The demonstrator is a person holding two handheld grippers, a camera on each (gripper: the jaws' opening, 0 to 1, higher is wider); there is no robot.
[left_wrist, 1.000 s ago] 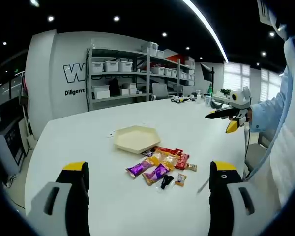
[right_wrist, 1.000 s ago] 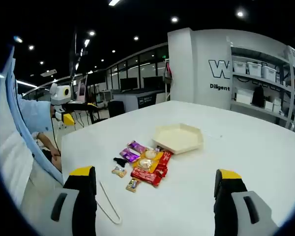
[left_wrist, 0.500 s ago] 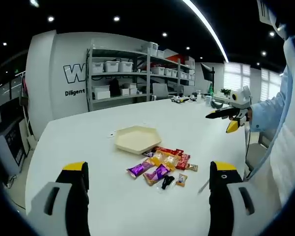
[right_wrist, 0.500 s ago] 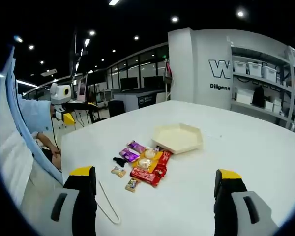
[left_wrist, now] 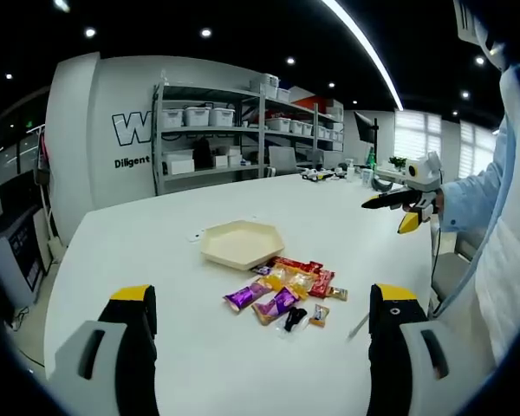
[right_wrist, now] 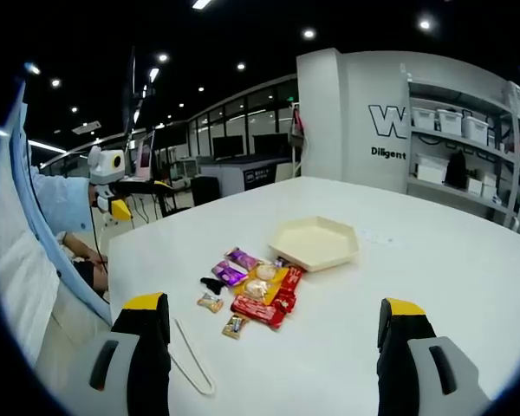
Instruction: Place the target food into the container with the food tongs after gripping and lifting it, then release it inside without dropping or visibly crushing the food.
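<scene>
Snack packets (right_wrist: 256,290) beside hexagonal tray (right_wrist: 316,242), bare white table (right_wrist: 433,260) around

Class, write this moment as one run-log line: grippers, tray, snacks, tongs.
left gripper: open, empty | right gripper: open, empty | hexagonal tray: empty | snack packets: beside tray | white tongs: on table, untouched

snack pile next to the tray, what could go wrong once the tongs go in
The wrapped snacks lie bunched and overlapping beside the hexagonal tray, so a grab may catch two packets or nudge neighbours. The tongs lie flat on the table near its edge; picking them up with a gripper could slide them off. The small packets look soft, so a hard squeeze might crush them.
</scene>
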